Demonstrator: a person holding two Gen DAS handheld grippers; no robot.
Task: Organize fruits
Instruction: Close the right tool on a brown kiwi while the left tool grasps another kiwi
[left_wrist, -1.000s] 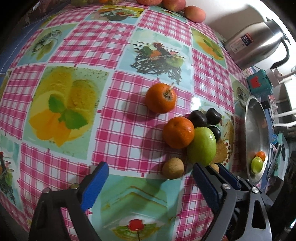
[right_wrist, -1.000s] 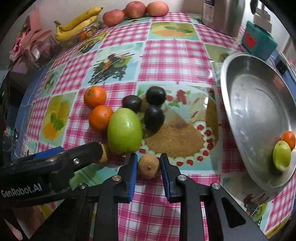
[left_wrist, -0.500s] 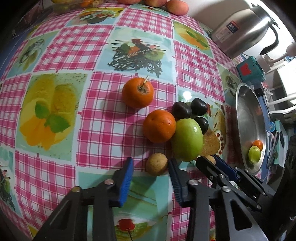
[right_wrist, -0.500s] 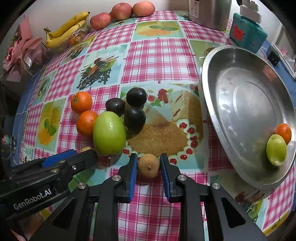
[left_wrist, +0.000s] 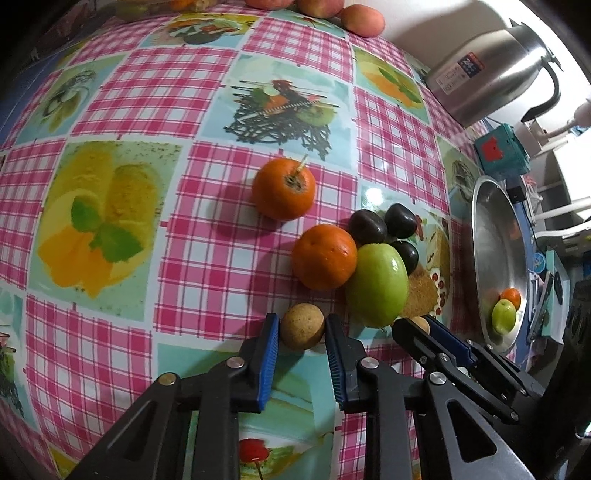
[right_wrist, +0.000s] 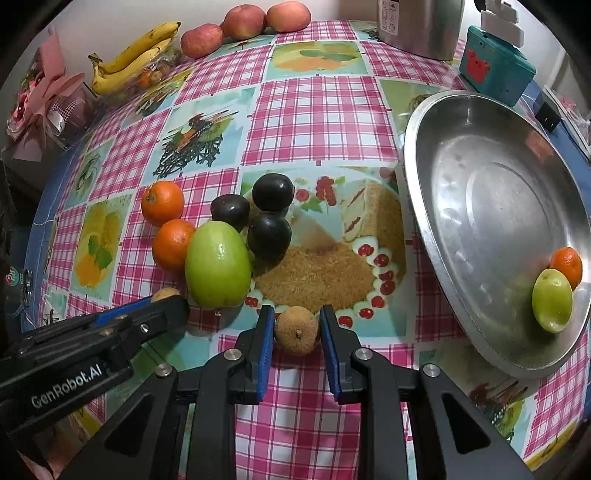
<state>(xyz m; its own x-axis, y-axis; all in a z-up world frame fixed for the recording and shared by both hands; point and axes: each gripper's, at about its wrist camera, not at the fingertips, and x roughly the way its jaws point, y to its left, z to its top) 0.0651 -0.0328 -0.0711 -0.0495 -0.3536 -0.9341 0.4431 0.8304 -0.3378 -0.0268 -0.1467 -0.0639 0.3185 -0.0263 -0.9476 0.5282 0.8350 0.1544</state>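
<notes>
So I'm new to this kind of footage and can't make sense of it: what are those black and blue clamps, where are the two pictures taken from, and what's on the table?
There is no robot here. A person holds a pair of tongs in each hand, and a wide-angle camera on each looks forward along its fingers. One picture is from the left tongs, the other from the right tongs.

Each pair is shut on its own small brown fruit: the left brown fruit and the right brown fruit.

On the checked tablecloth also lie two oranges, a large green fruit and three dark plums. To the right, a metal dish already holds a small orange and a small green fruit.
</notes>
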